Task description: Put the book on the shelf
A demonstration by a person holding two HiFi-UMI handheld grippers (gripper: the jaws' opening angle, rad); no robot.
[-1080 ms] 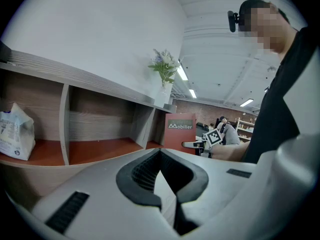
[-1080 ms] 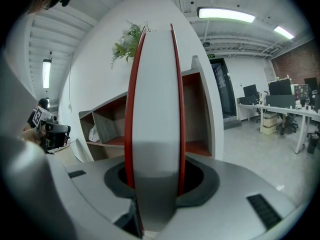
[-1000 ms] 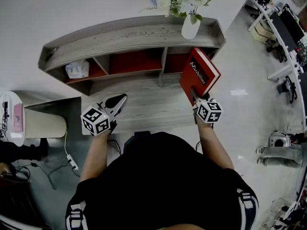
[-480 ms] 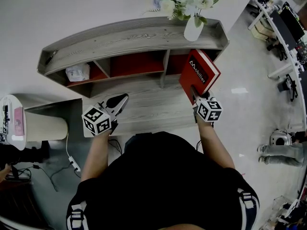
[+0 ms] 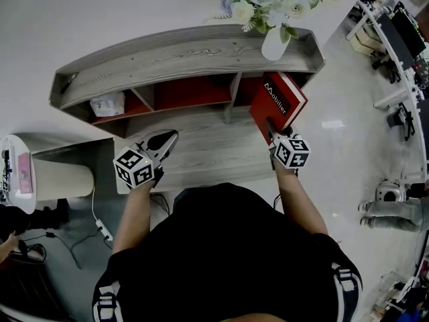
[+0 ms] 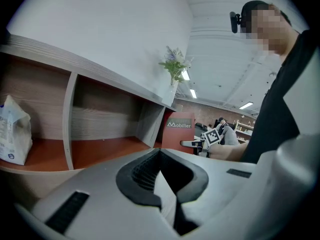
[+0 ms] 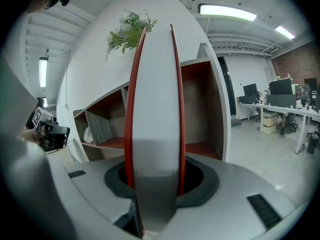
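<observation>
The book [image 5: 278, 99] is clamped edge-on in the right gripper [image 5: 272, 135], long axis aimed at the shelf's [image 5: 188, 52] rightmost bay, just short of it. The left gripper [image 5: 165, 141] is seen closed, empty, farther off.

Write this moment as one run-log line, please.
right tongs: shut on red book | held upright before right compartment of shelf | left tongs: shut, empty

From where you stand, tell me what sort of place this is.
Probably an open-plan office or showroom: desks with monitors stand beyond the wooden shelf unit, with strip lights overhead.
</observation>
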